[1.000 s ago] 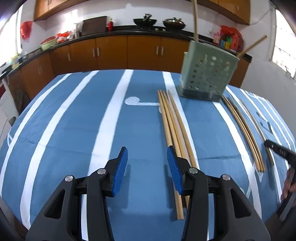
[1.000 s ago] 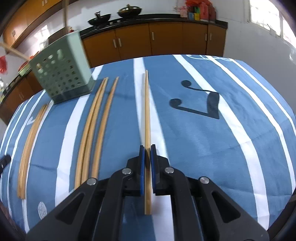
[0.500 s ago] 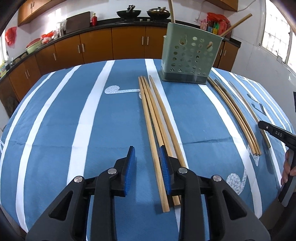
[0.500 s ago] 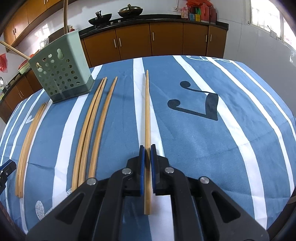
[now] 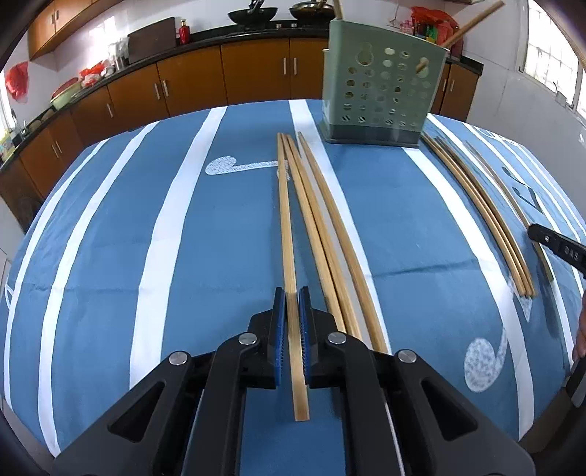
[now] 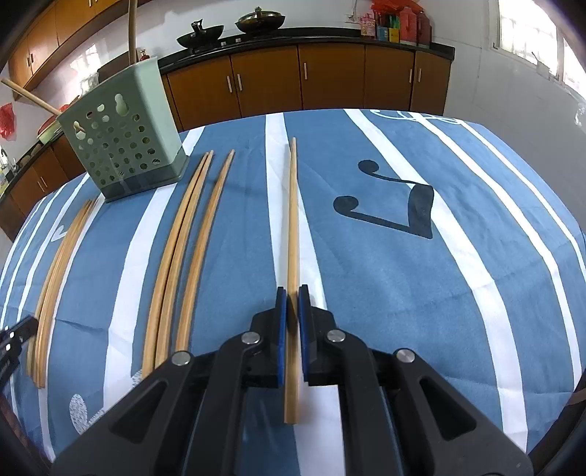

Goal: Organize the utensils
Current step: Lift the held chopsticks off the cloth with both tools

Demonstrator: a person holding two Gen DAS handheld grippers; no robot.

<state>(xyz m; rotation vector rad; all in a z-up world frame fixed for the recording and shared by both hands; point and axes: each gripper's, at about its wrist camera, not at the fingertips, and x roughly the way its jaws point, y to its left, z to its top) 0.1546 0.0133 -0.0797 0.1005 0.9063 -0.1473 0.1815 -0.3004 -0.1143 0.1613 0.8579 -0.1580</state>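
leftmost chopstick (image 5: 286,234) of the left group lies flat on the blue striped tablecloth (image 5: 110,256), pointing away toward the holder. left gripper (image 5: 292,293) has its blue pads pressed on both sides of that stick near its near end, jaws narrow, clamped on it. stick's butt end pokes out behind the pads toward the camera. three more chopsticks (image 5: 329,234) lie just right of it, two touching each other, third a bit apart, all on the cloth and running the same way.

single chopstick (image 6: 292,227) in the right wrist view lies along a white stripe, apart from the others. right gripper (image 6: 292,293) jaws narrow, pads clamped on it near its near end, butt end sticking out behind. stick looks flat on the cloth or barely off it, cannot tell which.

group of three chopsticks (image 6: 190,249) lies left of it, between the held stick and the holder side. another bundle (image 6: 58,274) further left near the table edge; stick count there is unclear.

green perforated utensil holder (image 5: 381,91) stands upright at the far side of the table, between the two groups, with two chopsticks already in it (image 5: 472,20), leaning out the top.

brown kitchen cabinets (image 5: 256,77) and dark counter with woks (image 6: 199,31) behind the table.
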